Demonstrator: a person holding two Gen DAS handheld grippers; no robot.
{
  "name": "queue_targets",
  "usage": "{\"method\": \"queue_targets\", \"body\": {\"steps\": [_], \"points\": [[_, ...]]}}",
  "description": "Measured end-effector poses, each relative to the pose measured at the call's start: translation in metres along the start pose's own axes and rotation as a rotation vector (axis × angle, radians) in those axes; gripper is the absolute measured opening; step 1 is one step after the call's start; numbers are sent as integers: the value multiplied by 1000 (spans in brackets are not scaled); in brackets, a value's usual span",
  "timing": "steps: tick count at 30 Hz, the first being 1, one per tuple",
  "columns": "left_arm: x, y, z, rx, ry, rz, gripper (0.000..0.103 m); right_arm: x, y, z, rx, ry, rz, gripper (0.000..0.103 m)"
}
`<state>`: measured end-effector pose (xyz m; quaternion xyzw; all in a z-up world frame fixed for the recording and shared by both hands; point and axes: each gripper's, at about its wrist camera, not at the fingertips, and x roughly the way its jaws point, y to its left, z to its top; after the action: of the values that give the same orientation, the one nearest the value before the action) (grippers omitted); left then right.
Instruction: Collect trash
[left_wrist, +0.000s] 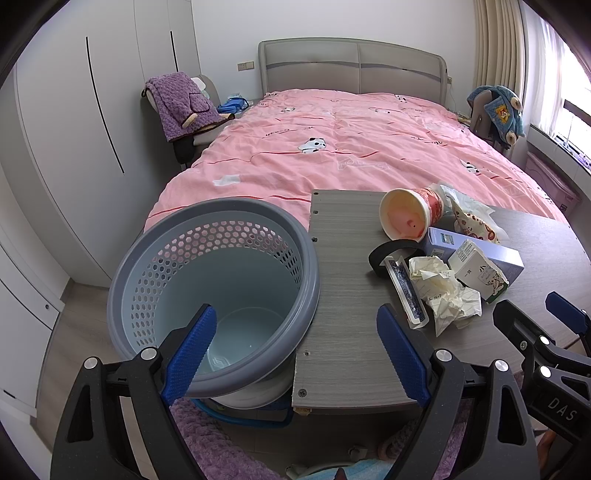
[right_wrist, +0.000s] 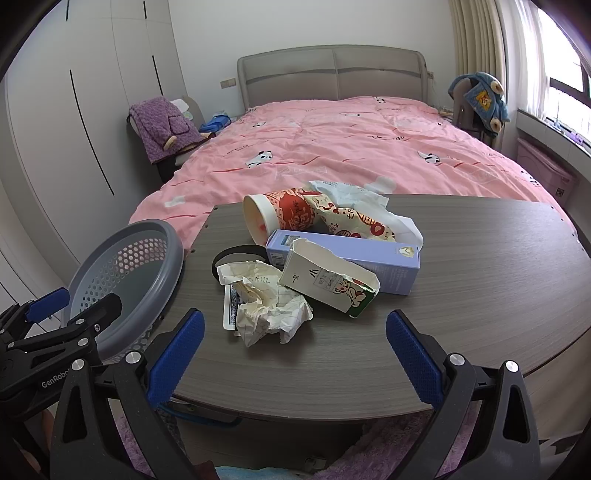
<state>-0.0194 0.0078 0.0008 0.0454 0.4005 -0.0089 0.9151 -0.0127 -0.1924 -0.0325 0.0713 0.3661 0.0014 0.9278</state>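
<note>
A pile of trash lies on the grey wooden table (right_wrist: 480, 295): a tipped red paper cup (right_wrist: 277, 218), a red-and-white wrapper (right_wrist: 354, 221), a lilac box (right_wrist: 369, 262), a torn white carton (right_wrist: 332, 284), crumpled paper (right_wrist: 266, 302), a black ring (right_wrist: 236, 253) and a small printed card (right_wrist: 229, 308). A grey perforated basket (left_wrist: 214, 295) stands empty at the table's left edge; it also shows in the right wrist view (right_wrist: 125, 280). My left gripper (left_wrist: 295, 358) is open over the basket rim and table edge. My right gripper (right_wrist: 295, 362) is open, just short of the crumpled paper.
A bed with a pink quilt (left_wrist: 332, 147) lies beyond the table. White wardrobes (left_wrist: 74, 129) stand at left. A chair with a purple garment (left_wrist: 181, 103) is by the bed. A curtained window (right_wrist: 554, 92) is at right. A purple rug (right_wrist: 480, 450) is below.
</note>
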Motion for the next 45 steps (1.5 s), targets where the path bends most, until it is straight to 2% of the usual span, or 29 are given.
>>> {"method": "queue_targets", "body": {"steps": [15,28,38,45], "points": [[0,-1,-1,2,0,-4,84,2,-3,-1,8,7,3,97],[15,-11,-5,23,38,-22,85,15,-42,-3,56,26,-27,97],[27,-15,0,19,55,-9,85,38,-54,-1,111,59,7,97],[29,-6,7,-5,39,10,84,57,-46,2,186,68,38,97]]}}
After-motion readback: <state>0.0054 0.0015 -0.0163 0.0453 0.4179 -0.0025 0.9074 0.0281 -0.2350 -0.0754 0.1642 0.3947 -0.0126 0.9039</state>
